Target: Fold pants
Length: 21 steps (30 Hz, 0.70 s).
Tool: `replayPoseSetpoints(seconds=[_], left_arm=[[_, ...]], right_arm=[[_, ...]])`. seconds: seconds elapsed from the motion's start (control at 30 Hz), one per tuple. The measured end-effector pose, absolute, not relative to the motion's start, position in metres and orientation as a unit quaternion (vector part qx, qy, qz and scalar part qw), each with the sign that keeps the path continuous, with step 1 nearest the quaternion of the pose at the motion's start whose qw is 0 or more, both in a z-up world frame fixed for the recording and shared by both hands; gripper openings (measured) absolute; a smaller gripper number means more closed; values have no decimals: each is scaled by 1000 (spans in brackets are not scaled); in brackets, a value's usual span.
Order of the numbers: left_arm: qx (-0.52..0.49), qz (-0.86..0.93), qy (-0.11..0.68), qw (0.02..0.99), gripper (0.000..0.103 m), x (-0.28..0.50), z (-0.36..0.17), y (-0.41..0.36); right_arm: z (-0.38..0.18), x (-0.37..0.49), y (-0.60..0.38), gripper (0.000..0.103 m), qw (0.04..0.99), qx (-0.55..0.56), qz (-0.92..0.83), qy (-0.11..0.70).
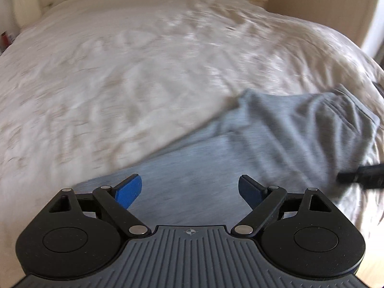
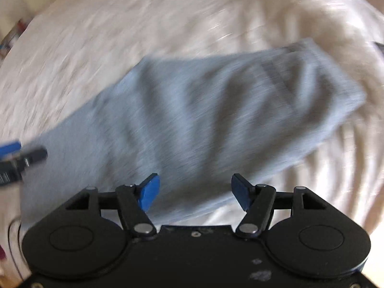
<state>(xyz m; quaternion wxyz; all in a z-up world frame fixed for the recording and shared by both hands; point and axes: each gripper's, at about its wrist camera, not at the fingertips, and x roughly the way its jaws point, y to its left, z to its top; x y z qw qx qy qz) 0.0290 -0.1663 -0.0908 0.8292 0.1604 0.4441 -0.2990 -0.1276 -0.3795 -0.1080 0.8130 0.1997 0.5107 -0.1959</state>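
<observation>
The left gripper (image 1: 189, 189) hangs over the grey cloth with its blue pads spread wide and nothing between them; the right gripper (image 2: 193, 189) is likewise parted, somewhat less wide, its jaws empty above the near edge of the fabric. In the left wrist view the other tool's dark tip shows at about 3 o'clock, and in the right wrist view the left tool's blue pad shows at 9 o'clock, so the two sit on opposite sides of the garment. The main risk, as I judge it, is that with neither tool holding anything the fold just laid may spring back or slide on the soft bedspread (image 1: 120, 72), since nothing pins it. A second risk is a poor next pinch: the layers are stacked, and a shallow bite could lift only the top layer and drag the fold askew. Both views are heavily smeared, so fine edges are hard to place. The pants (image 2: 204, 110) are light grey knit, lying in a broad folded band across the bed from roughly 8 o'clock up to 2 o'clock in the right wrist view, with soft creases and a darker patterned patch near the far end
</observation>
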Motion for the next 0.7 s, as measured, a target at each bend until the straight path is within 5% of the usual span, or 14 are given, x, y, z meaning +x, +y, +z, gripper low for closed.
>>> replayPoseSetpoints(seconds=[0.27, 0.57, 0.7], left_arm=[[215, -291, 450, 816, 88, 18, -125, -248], [238, -247, 499, 796, 90, 30, -160, -259], [234, -235, 503, 798, 91, 28, -160, -258]], right_arm=[[-76, -154, -482, 75, 832, 193, -246, 459], [-133, -168, -541, 79, 795, 265, -247, 487], [-151, -151, -554, 91, 788, 268, -235, 502]])
